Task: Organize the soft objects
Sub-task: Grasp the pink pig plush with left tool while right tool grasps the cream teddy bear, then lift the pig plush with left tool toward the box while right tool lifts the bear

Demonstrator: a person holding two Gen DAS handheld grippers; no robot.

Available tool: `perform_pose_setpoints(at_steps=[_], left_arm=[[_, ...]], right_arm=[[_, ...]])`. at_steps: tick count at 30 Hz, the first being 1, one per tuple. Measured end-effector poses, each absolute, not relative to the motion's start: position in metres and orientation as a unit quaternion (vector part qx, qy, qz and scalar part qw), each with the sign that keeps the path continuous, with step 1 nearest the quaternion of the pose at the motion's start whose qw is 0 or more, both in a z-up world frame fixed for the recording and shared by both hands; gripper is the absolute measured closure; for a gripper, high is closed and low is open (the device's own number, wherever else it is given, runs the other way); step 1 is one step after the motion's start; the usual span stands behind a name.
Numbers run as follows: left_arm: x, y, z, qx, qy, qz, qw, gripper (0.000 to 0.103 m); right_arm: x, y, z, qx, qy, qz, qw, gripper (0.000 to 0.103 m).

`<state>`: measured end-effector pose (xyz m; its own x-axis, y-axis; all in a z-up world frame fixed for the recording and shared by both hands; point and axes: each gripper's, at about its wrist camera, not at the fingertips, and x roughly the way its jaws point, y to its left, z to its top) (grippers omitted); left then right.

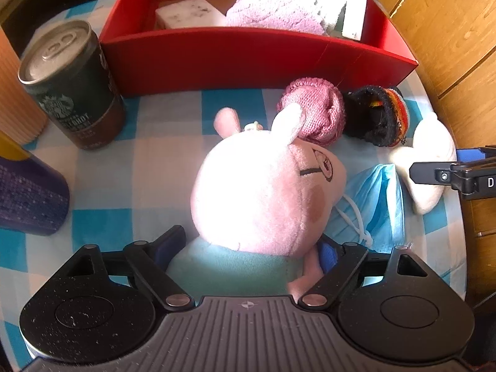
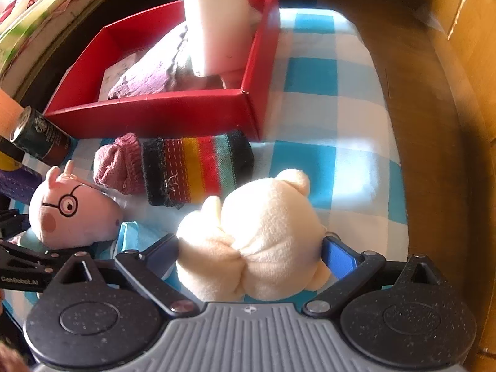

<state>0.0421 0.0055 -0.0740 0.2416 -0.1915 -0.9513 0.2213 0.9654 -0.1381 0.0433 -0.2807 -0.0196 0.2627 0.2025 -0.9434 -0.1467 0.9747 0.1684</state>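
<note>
My left gripper [image 1: 248, 248] is shut on the pink pig plush [image 1: 263, 186], its pads against the plush's teal body. The pig also shows in the right wrist view [image 2: 71, 214]. My right gripper [image 2: 251, 251] is shut on the cream bear plush [image 2: 263, 232], which also shows at the right of the left wrist view [image 1: 431, 155]. A pink knitted sock [image 1: 313, 108] and a black rainbow-striped sock [image 2: 195, 170] lie in front of the red box [image 1: 248, 59]. The box holds a lilac towel [image 1: 279, 9] and white sponges [image 2: 217, 21]. A blue face mask [image 1: 372, 207] lies beside the pig.
A dark coffee can [image 1: 74, 86] stands left of the red box on the blue-and-white checked cloth [image 2: 341, 108]. A purple container [image 1: 28, 198] and an orange ribbed object [image 1: 12, 93] stand at the far left. Wooden panels [image 1: 449, 31] border the table at the right.
</note>
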Motion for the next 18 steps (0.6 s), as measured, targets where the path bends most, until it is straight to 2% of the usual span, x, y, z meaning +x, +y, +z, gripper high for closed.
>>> perform_pose_setpoints(at_steps=[3,6,8,10,18], left_arm=[[0.037,-0.002,-0.074,0.036,0.593,-0.122,0.795,0.023],[0.033,-0.005,-0.071,0.035,0.591,-0.121,0.797,0.026],[0.034,-0.001,-0.068,0.020,0.592,-0.123,0.797,0.027],[0.034,0.001,-0.063,0.011,0.589,-0.123,0.799,0.027],[0.036,0.016,-0.026,-0.046,0.557,-0.129,0.819,0.027]], right_arm=[[0.042,-0.276,-0.030,0.016,0.609,0.109,0.785,0.025],[0.036,-0.266,-0.035,-0.025,0.606,0.106,0.788,0.030],[0.035,-0.267,-0.029,-0.016,0.602,0.114,0.790,0.038],[0.036,-0.272,-0.023,0.006,0.599,0.119,0.792,0.041],[0.037,-0.275,0.006,0.041,0.567,0.139,0.811,0.043]])
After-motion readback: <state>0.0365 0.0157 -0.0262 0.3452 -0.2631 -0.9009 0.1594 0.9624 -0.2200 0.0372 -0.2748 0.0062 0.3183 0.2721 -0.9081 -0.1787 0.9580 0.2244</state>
